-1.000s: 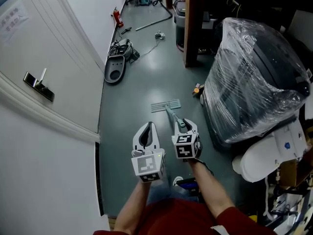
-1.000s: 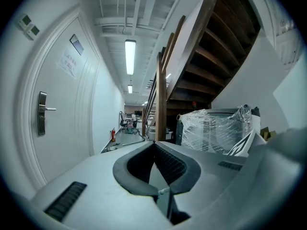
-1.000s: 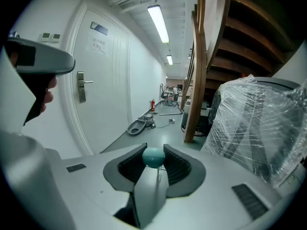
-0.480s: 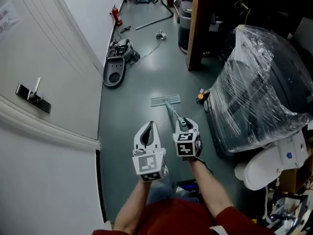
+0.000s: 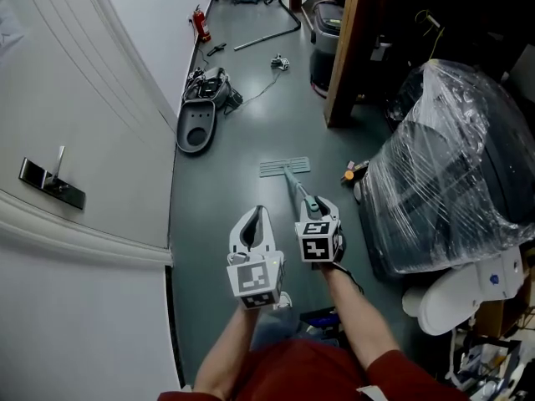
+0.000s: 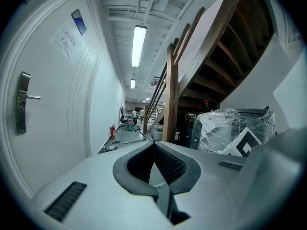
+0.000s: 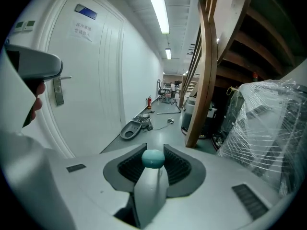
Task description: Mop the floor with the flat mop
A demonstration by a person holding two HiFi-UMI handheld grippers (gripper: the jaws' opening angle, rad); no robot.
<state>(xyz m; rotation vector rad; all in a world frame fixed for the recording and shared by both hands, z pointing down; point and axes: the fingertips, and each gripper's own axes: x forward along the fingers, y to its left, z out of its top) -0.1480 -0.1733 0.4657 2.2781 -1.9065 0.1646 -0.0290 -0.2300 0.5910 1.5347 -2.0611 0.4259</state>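
The flat mop's grey head [image 5: 284,167] lies flat on the grey-green floor [image 5: 234,174] ahead of me. Its pole [image 5: 298,190] slants back to my right gripper [image 5: 317,210], which is shut on the handle. In the right gripper view the handle [image 7: 149,188] runs up between the pads of the right gripper [image 7: 154,152], and its teal end cap [image 7: 153,158] shows at the tips. My left gripper [image 5: 256,216] hovers just left of the pole, apart from it. The left gripper [image 6: 154,145] has its jaws shut with nothing between them.
A white door with a metal handle [image 5: 50,182] lines the left wall. A grey dustpan-like shell [image 5: 196,128], cables, a fire extinguisher [image 5: 201,25] and a metal tube [image 5: 266,36] lie farther along. A wooden post [image 5: 351,48] and a plastic-wrapped bulk [image 5: 451,182] crowd the right.
The mop head has slid a little farther away along the floor. The wrapped bulk and the wooden post sit further right in the view. Both grippers hold as before.
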